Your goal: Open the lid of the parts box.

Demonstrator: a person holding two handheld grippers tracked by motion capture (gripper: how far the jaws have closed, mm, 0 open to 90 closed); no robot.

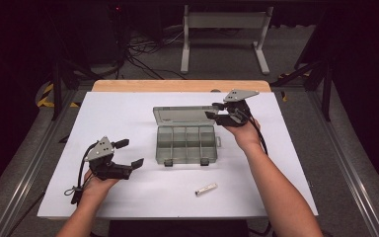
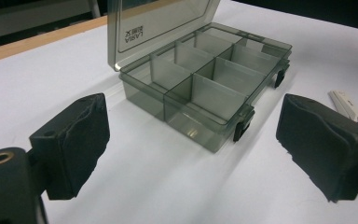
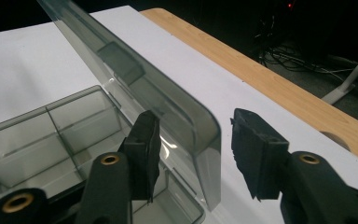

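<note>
At the left, the left gripper [image 1: 129, 153] hovers over the white table [image 1: 128, 197], its two jaws wide apart with nothing between them. One grey compartment box [image 1: 185, 145] stands in the middle, with eight compartments and its lid [image 1: 182, 114] raised. The right gripper [image 1: 216, 110] has its two jaws around the lid's corner, without pressing it. One small white stick [image 1: 206, 189] lies near the front edge.

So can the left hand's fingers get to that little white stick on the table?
Probably yes. The left gripper is open and holds nothing, and bare table lies between it and the white stick. The compartment box sits farther back, out of the way.
</note>
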